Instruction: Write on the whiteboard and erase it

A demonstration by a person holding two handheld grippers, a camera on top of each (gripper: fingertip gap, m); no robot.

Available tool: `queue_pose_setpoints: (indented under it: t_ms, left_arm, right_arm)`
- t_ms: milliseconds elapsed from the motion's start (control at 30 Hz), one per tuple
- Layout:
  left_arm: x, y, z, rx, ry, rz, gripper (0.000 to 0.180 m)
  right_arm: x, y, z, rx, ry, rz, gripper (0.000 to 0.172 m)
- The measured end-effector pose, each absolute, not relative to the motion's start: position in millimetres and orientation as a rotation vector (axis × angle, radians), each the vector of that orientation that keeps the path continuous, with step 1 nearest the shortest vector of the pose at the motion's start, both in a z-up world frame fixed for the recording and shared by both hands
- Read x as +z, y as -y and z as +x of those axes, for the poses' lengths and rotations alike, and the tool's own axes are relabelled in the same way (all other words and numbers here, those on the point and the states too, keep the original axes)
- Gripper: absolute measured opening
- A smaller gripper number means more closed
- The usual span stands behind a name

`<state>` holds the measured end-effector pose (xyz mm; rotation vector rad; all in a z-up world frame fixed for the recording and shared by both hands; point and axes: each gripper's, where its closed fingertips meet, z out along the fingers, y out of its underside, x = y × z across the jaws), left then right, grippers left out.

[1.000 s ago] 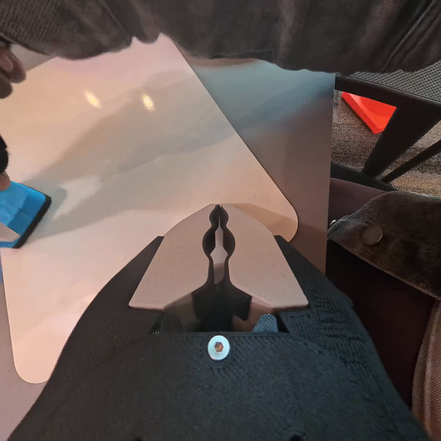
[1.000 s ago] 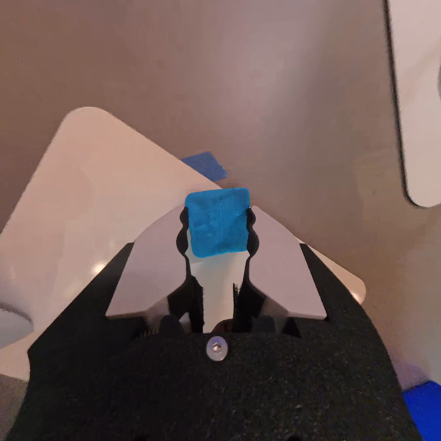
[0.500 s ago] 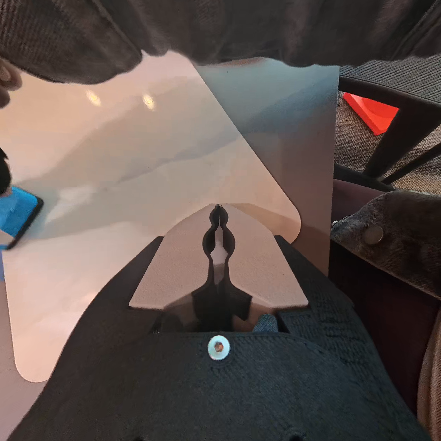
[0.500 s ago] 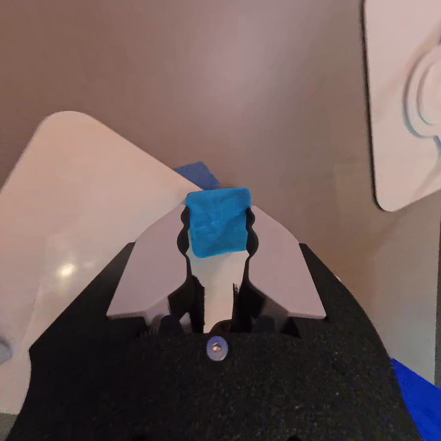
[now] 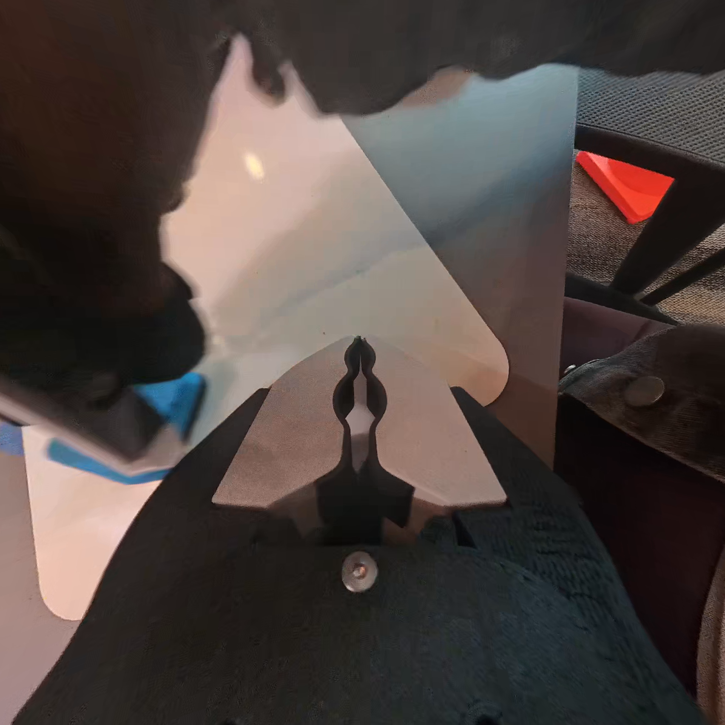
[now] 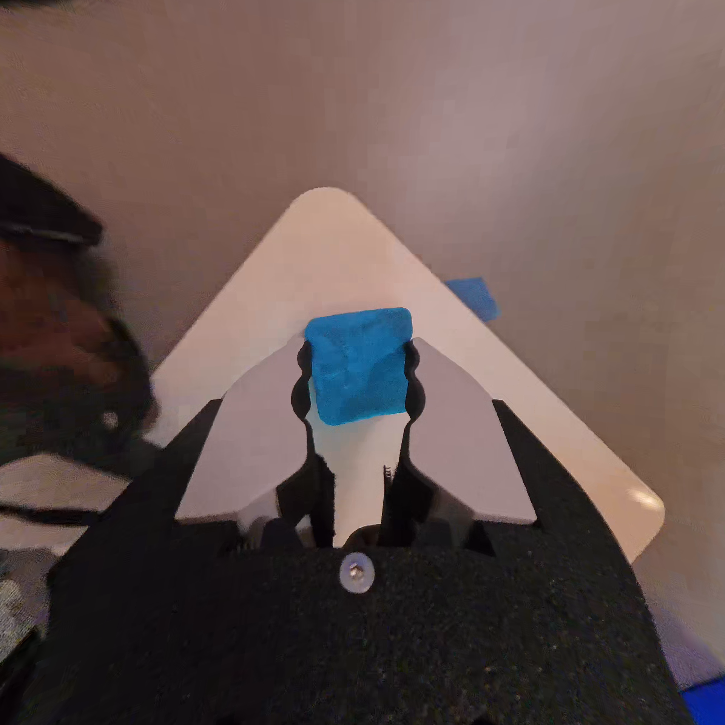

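Observation:
The whiteboard (image 5: 314,274) lies flat on a grey table and looks blank. My left gripper (image 5: 359,342) is shut, its tips together over the board near the board's right corner. My right gripper (image 6: 357,347) is shut on a blue eraser (image 6: 359,368), both pads pressed on its sides, held over the whiteboard (image 6: 333,255) and pointing at one of its corners. In the left wrist view the right gripper (image 5: 129,423) shows blurred at the left with the blue eraser (image 5: 176,396) over the board.
A dark sleeve (image 5: 392,39) covers the top of the left wrist view. A red object (image 5: 623,188) and a black chair frame (image 5: 647,251) lie beyond the table's right edge. Blue tape (image 6: 472,296) sits on the table (image 6: 392,98) beside the board.
My right gripper has swept the eraser across the board toward my left gripper and turned toward a board corner. The eraser stays gripped. The left gripper stays shut in place.

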<state>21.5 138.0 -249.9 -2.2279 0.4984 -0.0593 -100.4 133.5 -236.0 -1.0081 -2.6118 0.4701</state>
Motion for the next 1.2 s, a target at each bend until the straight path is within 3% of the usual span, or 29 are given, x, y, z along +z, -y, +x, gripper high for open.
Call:
queue_pose_setpoints:
  t_ms: [100, 367, 900, 1067, 1200]
  left_arm:
    - [-250, -138, 21, -0.044, -0.506, -2.224, 0.000]
    - [-250, -137, 21, -0.057, -0.501, -2.227, 0.001]
    - [-250, -138, 22, -0.093, -0.494, -2.233, 0.000]
    - [-250, -138, 21, -0.084, -0.497, -2.231, 0.000]
    - [-250, -138, 21, -0.084, -0.489, -2.233, 0.001]
  right_arm:
    - [-237, -144, -73, 0.508, 2.660, -1.036, 0.047]
    - [-239, -373, -134, 0.371, 2.069, -1.754, 0.047]
    - [-238, -355, -185, 0.239, 2.089, -1.607, 0.047]
    - [-238, -384, -184, 0.246, 1.931, -1.745, 0.047]
    - [-238, -343, -171, 0.325, 2.024, -1.690, 0.047]
